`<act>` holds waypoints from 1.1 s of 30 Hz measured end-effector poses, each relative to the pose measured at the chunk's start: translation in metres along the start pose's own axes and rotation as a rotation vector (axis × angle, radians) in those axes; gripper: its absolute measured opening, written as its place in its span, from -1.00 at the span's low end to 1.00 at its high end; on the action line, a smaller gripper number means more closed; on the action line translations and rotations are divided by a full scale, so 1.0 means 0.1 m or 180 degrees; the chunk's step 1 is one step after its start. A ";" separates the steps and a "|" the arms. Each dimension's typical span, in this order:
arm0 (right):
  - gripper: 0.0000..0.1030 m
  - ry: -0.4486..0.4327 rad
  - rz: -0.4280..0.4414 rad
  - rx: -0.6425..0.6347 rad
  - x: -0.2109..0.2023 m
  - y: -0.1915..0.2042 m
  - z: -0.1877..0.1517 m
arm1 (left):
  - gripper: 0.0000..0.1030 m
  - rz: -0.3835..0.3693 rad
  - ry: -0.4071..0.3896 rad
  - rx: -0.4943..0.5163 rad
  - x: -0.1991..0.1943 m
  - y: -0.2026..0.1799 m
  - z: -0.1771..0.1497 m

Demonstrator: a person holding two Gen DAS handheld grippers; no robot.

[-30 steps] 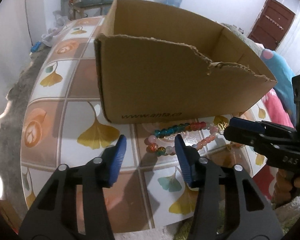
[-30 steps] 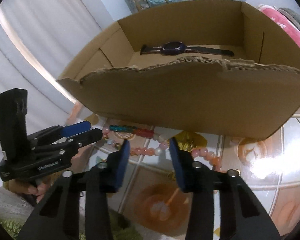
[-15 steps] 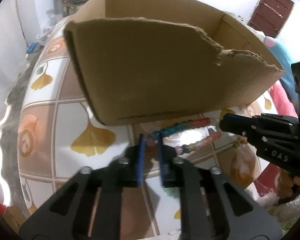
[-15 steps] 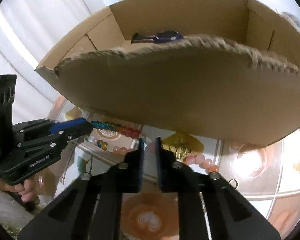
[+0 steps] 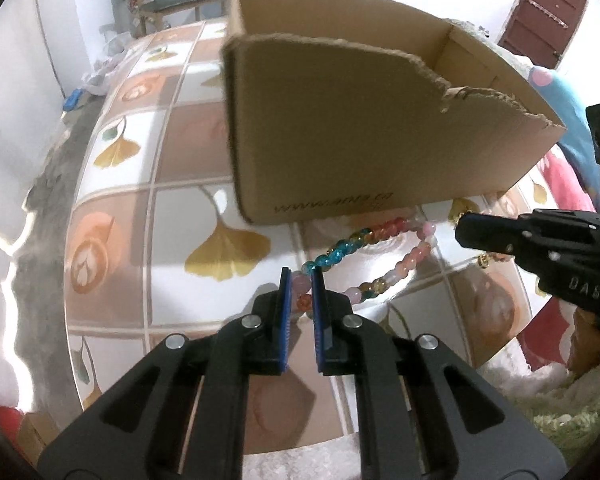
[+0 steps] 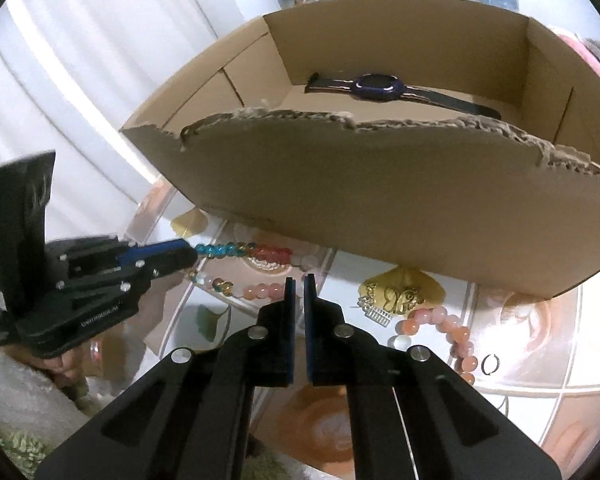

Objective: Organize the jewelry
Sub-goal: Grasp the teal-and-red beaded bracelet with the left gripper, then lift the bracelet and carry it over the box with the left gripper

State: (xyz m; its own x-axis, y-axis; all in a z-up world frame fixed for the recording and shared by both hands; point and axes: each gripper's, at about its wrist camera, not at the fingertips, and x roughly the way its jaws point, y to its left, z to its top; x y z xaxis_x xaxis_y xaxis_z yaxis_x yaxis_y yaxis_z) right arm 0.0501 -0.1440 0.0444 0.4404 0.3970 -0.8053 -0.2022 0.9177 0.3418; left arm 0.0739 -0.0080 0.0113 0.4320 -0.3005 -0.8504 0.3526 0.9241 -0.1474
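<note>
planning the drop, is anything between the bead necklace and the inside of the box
Yes: the box's torn front wall rises between the bead necklace, gripped by both the left gripper and right gripper, and the box floor, where a watch lies.

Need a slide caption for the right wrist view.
Right gripper closed on bead necklace before cardboard box holding a watch.

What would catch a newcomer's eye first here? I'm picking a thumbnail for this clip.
The big cardboard box with its torn front edge fills the middle, with a dark watch lying flat inside. In front of it, a string of colourful beads stretches over the leaf-patterned table, with the left gripper shut on one end and the right gripper shut at the other. A gold butterfly charm lies near the box.
</note>
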 end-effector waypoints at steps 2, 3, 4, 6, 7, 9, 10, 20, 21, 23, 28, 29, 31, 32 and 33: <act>-0.62 0.0020 -0.0028 0.0041 0.03 -0.02 0.03 | -0.82 -0.0062 0.0006 -0.0085 -0.01 0.06 -0.01; -0.39 0.0026 -0.0029 0.0051 0.05 -0.02 0.05 | -0.82 -0.0083 0.0012 -0.0120 0.00 0.04 -0.03; -0.33 0.0033 -0.0031 0.0063 0.07 -0.02 0.06 | -0.82 -0.0106 0.0016 -0.0147 -0.01 0.05 -0.03; -0.32 0.0028 -0.0016 0.0055 0.09 -0.01 0.08 | -0.81 -0.0155 0.0003 -0.0190 -0.03 0.09 -0.03; -0.32 0.0024 -0.0030 0.0028 0.10 0.01 0.09 | -0.81 -0.0191 -0.0007 -0.0214 -0.05 0.11 -0.04; -0.32 0.0024 -0.0070 -0.0025 0.14 0.05 0.11 | -0.76 -0.0227 0.0006 -0.0254 -0.05 0.13 -0.05; -0.32 0.0027 -0.0075 -0.0029 0.15 0.05 0.11 | -0.74 -0.0246 0.0021 -0.0283 -0.05 0.15 -0.06; -0.56 0.0142 -0.0186 -0.0131 0.32 0.11 0.13 | -0.59 -0.0298 0.0106 -0.0304 0.07 0.14 -0.01; -0.56 0.0150 -0.0202 -0.0146 0.33 0.12 0.14 | -0.59 -0.0279 0.0091 -0.0285 0.07 0.13 0.00; -0.56 0.0157 -0.0244 -0.0179 0.34 0.14 0.14 | -0.59 -0.0240 0.0092 -0.0243 0.08 0.11 0.03; -0.57 0.0166 -0.0378 -0.0331 0.36 0.22 0.12 | -0.60 -0.0104 0.0063 -0.0071 0.09 0.01 0.03; -0.66 0.0157 -0.0403 -0.0342 0.36 0.23 0.12 | -0.65 -0.0076 0.0050 -0.0041 0.10 -0.02 0.02; -0.77 0.0131 -0.0449 -0.0358 0.36 0.24 0.11 | -0.78 -0.0052 0.0028 -0.0006 0.10 -0.05 0.01; -0.79 0.0117 -0.0411 -0.0316 0.36 0.22 0.12 | -0.83 -0.0033 0.0003 0.0005 0.10 -0.06 0.00; -0.80 0.0098 -0.0364 -0.0265 0.35 0.20 0.11 | -0.83 -0.0029 -0.0018 0.0011 0.10 -0.06 0.00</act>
State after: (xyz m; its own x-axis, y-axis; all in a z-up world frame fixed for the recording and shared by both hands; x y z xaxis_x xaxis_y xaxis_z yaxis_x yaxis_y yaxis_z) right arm 0.0713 -0.1117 0.0280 0.4379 0.2882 -0.8516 -0.2247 0.9523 0.2067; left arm 0.0761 -0.0162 0.0032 0.4335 -0.3101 -0.8461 0.3594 0.9205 -0.1532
